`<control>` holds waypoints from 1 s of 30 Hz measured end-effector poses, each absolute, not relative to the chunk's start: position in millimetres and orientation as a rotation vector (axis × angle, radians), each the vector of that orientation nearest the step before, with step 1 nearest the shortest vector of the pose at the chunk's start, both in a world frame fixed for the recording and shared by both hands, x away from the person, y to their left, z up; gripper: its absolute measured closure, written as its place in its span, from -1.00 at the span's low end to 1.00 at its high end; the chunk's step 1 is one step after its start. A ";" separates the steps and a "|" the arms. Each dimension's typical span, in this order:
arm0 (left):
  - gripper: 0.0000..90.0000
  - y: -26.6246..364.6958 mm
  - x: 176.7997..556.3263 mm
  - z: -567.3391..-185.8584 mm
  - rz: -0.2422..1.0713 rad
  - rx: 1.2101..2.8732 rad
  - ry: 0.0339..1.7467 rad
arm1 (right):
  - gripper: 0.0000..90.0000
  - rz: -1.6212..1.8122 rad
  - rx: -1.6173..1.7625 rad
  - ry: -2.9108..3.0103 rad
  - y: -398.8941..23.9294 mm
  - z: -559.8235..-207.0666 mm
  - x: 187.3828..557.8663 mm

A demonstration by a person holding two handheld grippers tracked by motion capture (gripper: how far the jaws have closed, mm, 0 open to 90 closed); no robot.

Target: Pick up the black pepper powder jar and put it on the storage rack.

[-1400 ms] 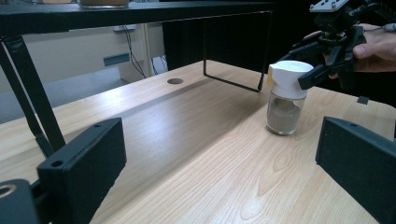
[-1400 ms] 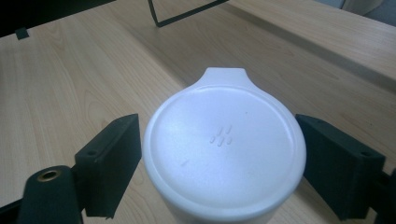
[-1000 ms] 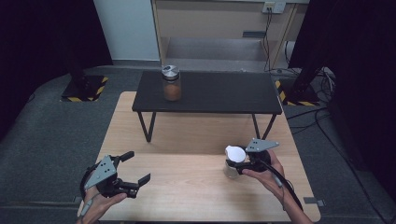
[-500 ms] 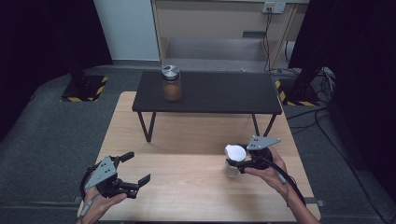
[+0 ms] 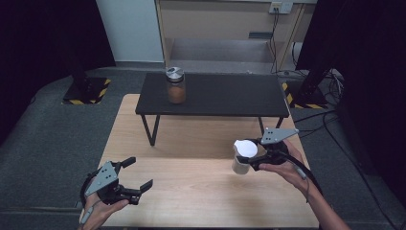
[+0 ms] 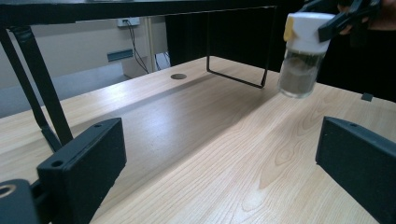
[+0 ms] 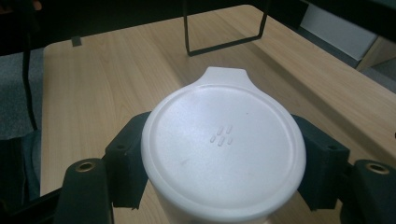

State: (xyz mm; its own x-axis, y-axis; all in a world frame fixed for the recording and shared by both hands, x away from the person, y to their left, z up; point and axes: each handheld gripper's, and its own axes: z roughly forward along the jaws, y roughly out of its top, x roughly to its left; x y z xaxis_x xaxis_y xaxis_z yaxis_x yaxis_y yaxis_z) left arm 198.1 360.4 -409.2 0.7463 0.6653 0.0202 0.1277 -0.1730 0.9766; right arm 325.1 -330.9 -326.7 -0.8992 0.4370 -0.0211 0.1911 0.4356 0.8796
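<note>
Jaws clamped on white-lidded jar (image 5: 243, 155), held upright

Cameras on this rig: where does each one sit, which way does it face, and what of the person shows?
High view: above the person's side, looking forward and down on the light wooden table; both forearms, left gripper and right gripper show.
Left gripper view: rides the left gripper, looking low across the tabletop between its open black jaws.
Right gripper view: rides the right gripper, looking down on the white-lidded clear plastic jar clamped between its jaws.
Shared: all three show that jar.
</note>
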 end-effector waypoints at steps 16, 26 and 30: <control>-0.99 360.8 198.8 -409.5 0.536 1.707 0.637 | -0.30 1.437 0.499 2.488 -330.0 -268.1 336.1; -0.99 361.7 199.4 -409.9 0.532 1.706 0.640 | -0.30 1.448 0.518 2.453 -330.9 -219.5 348.9; -0.99 362.2 199.7 -410.2 0.533 1.706 0.643 | -0.30 1.458 0.525 2.438 -330.2 -200.1 358.2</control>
State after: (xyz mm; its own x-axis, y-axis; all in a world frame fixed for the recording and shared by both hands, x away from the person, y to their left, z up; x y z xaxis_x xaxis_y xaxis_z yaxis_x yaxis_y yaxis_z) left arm 199.7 362.2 -410.2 0.7440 0.6680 0.0130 0.1365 -0.1710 0.9758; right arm 358.2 -330.2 -200.1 -0.9031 0.4284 -0.0307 0.1756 0.4335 0.8839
